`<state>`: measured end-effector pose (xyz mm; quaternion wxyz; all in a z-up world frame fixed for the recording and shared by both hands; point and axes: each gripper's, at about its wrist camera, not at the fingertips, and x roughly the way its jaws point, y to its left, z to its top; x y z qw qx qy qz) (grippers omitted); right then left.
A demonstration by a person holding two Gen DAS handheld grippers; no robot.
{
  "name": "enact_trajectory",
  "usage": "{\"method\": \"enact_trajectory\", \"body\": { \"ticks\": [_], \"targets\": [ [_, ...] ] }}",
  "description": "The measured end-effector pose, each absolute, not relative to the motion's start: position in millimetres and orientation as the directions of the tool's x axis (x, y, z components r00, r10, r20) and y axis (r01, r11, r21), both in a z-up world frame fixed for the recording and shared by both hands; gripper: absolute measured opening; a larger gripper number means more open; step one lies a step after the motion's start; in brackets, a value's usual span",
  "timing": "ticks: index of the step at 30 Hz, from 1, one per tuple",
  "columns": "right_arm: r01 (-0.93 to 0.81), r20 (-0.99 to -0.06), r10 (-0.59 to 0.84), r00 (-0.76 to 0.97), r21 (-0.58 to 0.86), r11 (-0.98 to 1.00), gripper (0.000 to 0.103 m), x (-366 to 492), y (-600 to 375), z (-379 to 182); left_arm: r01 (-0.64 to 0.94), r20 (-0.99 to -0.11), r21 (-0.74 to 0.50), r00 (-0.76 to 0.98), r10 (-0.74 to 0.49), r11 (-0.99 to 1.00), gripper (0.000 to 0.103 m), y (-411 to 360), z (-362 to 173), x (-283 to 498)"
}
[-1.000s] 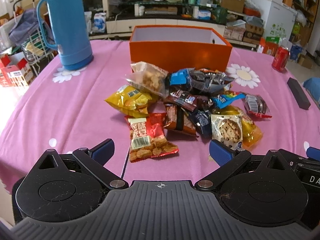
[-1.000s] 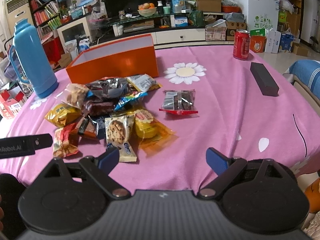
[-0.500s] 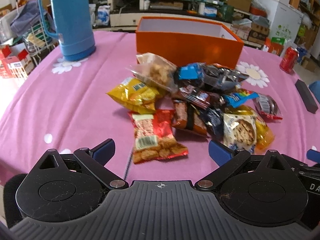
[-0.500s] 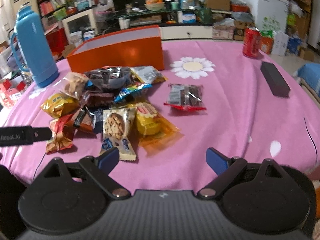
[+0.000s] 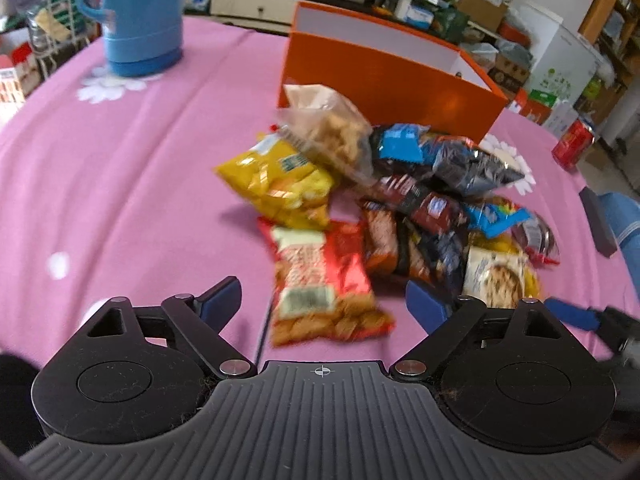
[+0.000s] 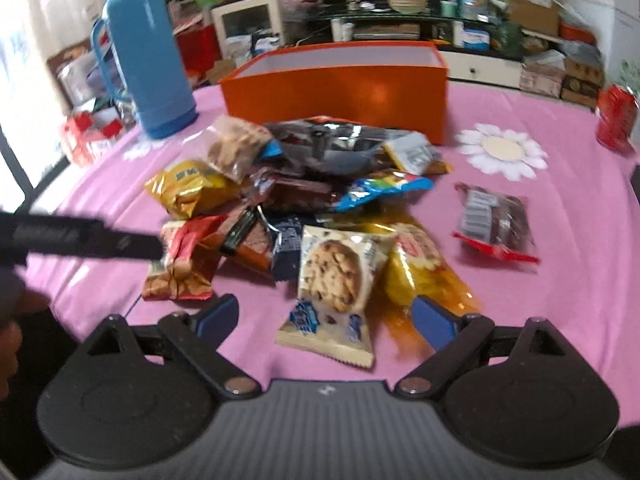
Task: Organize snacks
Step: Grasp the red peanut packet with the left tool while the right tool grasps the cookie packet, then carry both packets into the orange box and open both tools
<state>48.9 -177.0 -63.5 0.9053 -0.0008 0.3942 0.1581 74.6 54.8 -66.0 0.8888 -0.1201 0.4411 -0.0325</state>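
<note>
A pile of snack packets lies on the pink tablecloth in front of an open orange box [image 5: 384,76] [image 6: 336,84]. My left gripper [image 5: 324,306] is open and empty, its fingers on either side of a red cracker packet [image 5: 320,280]. My right gripper [image 6: 326,320] is open and empty, around the near end of a white cookie packet [image 6: 332,276]. A yellow chip bag [image 5: 280,184] [image 6: 188,188], a clear bag of fried snacks [image 5: 328,128] and a dark packet with a red edge [image 6: 496,220] lie around the pile.
A blue thermos [image 5: 140,12] [image 6: 148,56] stands at the back left. A red soda can [image 5: 572,148] [image 6: 616,116] and a black bar [image 5: 598,220] are at the right. The left gripper's body [image 6: 80,236] shows at the left of the right wrist view.
Both grippers have moved forward and lower toward the pile. The red cracker packet and the cookie packet now lie between their open fingers.
</note>
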Motion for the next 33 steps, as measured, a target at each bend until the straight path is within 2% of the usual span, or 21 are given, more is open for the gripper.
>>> {"method": "enact_trajectory", "body": {
  "ticks": [7,8,10,12,13,17,19,21,25,27,28,29,31,32,33],
  "targets": [
    [-0.288,-0.706,0.292,0.645,0.129,0.949,0.087,55.0,-170.0,-69.0,0.008,-0.804,-0.195,0.572,-0.165,0.981,0.066,43.6,-84.6,103.0],
    [-0.278,-0.704,0.288,0.649,0.133,0.951,0.083,53.6,-170.4,-69.1,0.014,-0.809,-0.182,0.566,-0.158,0.983,0.064,43.1,-87.3,103.1],
    [-0.274,-0.678,0.295,0.674,0.142,0.951,0.084,45.3,-169.8,-63.2,0.033,-0.809,-0.174,0.565,-0.162,0.984,0.058,42.9,-90.9,102.1],
    [-0.286,-0.701,0.275,0.658,0.106,0.952,0.086,51.1,-162.8,-65.2,0.035,-0.821,-0.18,0.546,-0.169,0.983,0.053,45.0,-97.5,104.6],
    [-0.284,-0.715,0.263,0.648,0.093,0.954,0.086,55.4,-160.6,-69.1,0.025,-0.828,-0.192,0.533,-0.176,0.981,0.045,47.1,-101.2,105.9],
    [-0.262,-0.736,0.28,0.616,0.144,0.954,0.083,68.4,-158.6,-79.6,0.026,-0.818,-0.206,0.545,-0.187,0.978,0.04,52.1,-102.8,100.9],
    [-0.27,-0.741,0.27,0.615,0.124,0.955,0.077,72.4,-153.0,-84.0,0.023,-0.817,-0.205,0.546,-0.184,0.978,0.037,54.9,-101.5,98.0],
    [-0.274,-0.741,0.281,0.61,0.136,0.952,0.058,74.0,-153.1,-87.0,0.023,-0.818,-0.196,0.547,-0.176,0.98,0.034,60.4,-100.2,91.4],
    [-0.286,-0.743,0.282,0.607,0.128,0.95,0.058,64.3,-155.5,-88.7,0.013,-0.826,-0.183,0.541,-0.161,0.983,0.033,76.0,-98.3,74.7],
    [-0.285,-0.751,0.292,0.593,0.143,0.948,0.071,63.1,-156.4,-90.8,0.009,-0.829,-0.169,0.539,-0.147,0.986,0.04,80.4,-97.2,71.0],
    [-0.277,-0.749,0.299,0.591,0.159,0.948,0.076,64.0,-157.1,-91.9,0.002,-0.827,-0.165,0.544,-0.139,0.986,0.053,81.4,-96.6,71.0],
    [-0.276,-0.745,0.305,0.593,0.168,0.947,0.078,64.6,-157.6,-91.8,-0.005,-0.823,-0.162,0.552,-0.132,0.987,0.061,82.0,-95.8,71.2],
    [-0.28,-0.743,0.291,0.602,0.145,0.949,0.078,65.2,-154.9,-90.2,-0.004,-0.815,-0.154,0.566,-0.124,0.988,0.057,79.3,-95.3,73.3],
    [-0.284,-0.746,0.287,0.601,0.137,0.949,0.078,65.6,-153.4,-90.5,-0.002,-0.821,-0.151,0.557,-0.124,0.989,0.046,77.5,-97.6,75.5],
    [-0.283,-0.75,0.285,0.597,0.135,0.95,0.074,65.7,-152.8,-91.9,-0.001,-0.831,-0.148,0.542,-0.124,0.989,0.043,75.5,-101.4,77.8]
  ]
}}
